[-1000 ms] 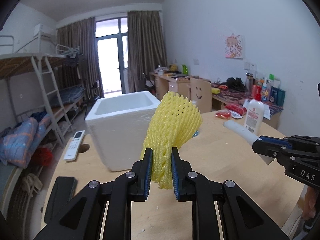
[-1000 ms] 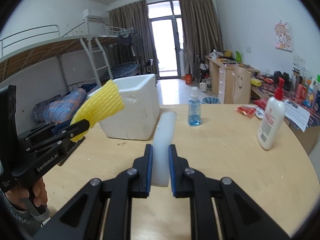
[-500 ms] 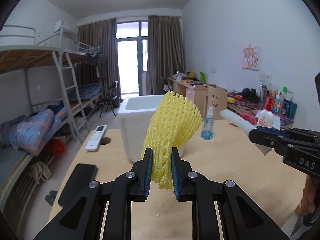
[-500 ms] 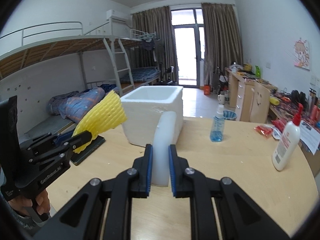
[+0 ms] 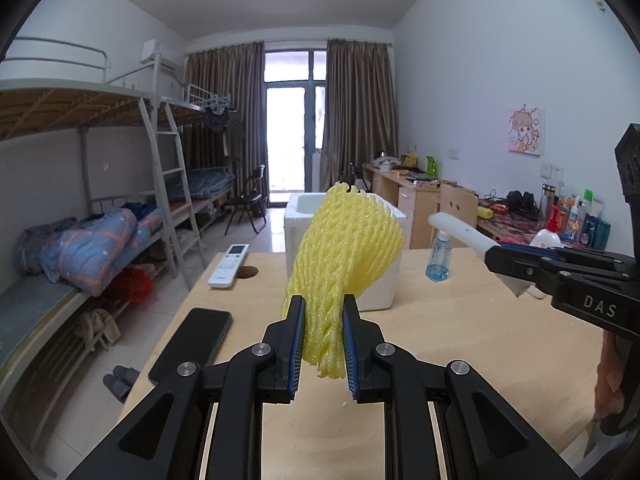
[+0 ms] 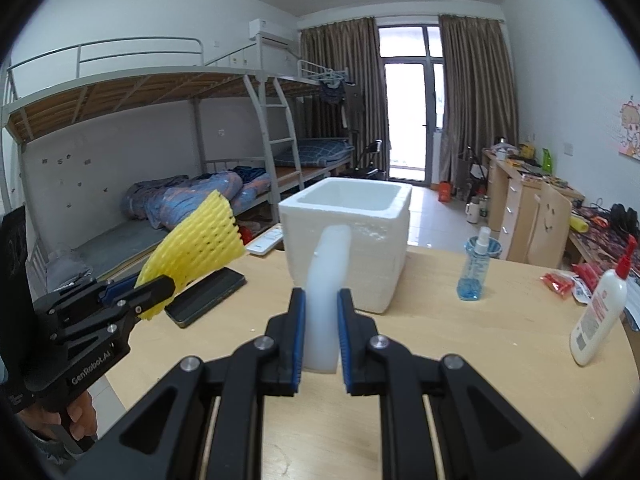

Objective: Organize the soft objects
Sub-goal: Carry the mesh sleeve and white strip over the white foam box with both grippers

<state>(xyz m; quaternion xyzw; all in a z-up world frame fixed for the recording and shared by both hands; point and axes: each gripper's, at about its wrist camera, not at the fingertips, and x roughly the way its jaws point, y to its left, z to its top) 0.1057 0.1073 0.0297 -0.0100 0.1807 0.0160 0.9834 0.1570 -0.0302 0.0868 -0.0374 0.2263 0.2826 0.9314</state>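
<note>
My left gripper [image 5: 322,344] is shut on a yellow foam net sleeve [image 5: 344,256] and holds it above the wooden table [image 5: 460,344]. The sleeve also shows in the right wrist view [image 6: 196,248]. My right gripper [image 6: 321,336] is shut on a white foam strip [image 6: 326,292], also seen in the left wrist view [image 5: 464,236]. A white styrofoam box [image 6: 352,236], open at the top, stands on the table ahead of both grippers. It is partly hidden behind the sleeve in the left wrist view [image 5: 384,284].
A black phone [image 5: 192,340] and a white remote [image 5: 229,266] lie at the table's left. A blue spray bottle [image 6: 476,268] and a white lotion bottle [image 6: 600,316] stand on the right. Bunk beds [image 5: 100,220] are left, desks [image 6: 532,208] right.
Both grippers have pulled back and risen with their loads. The box now looks farther away and smaller. More of the table and the phone show.
</note>
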